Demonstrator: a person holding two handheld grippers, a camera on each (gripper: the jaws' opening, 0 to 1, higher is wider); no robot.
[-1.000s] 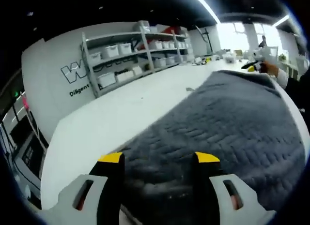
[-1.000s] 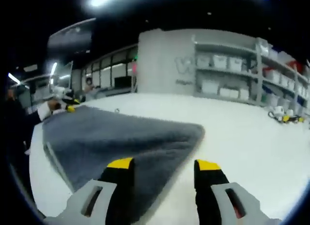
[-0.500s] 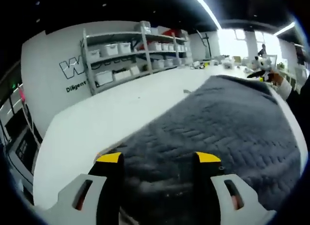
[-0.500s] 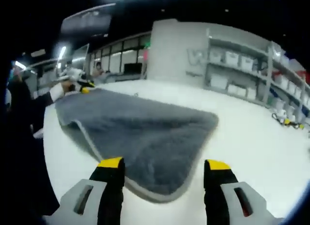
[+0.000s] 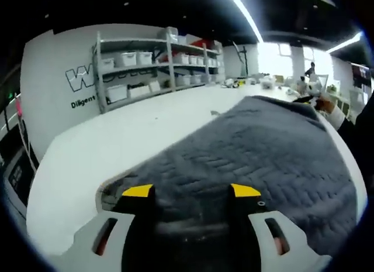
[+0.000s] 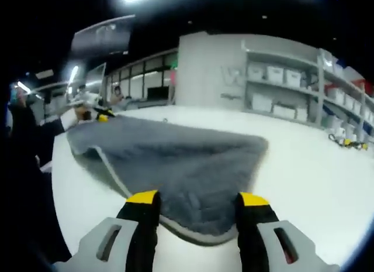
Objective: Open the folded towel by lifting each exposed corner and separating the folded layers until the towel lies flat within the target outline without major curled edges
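In the left gripper view, bare white table [image 5: 87,161] is running off to the left toward the shelves [image 5: 146,67] — open room along that whole side. The grey towel [image 5: 257,149] is lying spread over the table, its near rounded corner curling just ahead of the left gripper [image 5: 191,191], whose jaws are standing apart with the towel's edge between the yellow tips; whether they are touching the cloth I cannot tell. At the far right the other gripper [image 5: 307,98] is sitting at the towel's far corner.

In the right gripper view, the left gripper [image 6: 100,113] is showing far left at the distant corner of the towel [image 6: 175,161]. A pale hem is running down the towel's left edge, with a strip of table [image 6: 315,184] beside it. The right gripper [image 6: 198,197] is spread wide, the towel's near hemmed edge lying between its tips. To the right the table is bare — well apart from the shelves [image 6: 292,96] behind.
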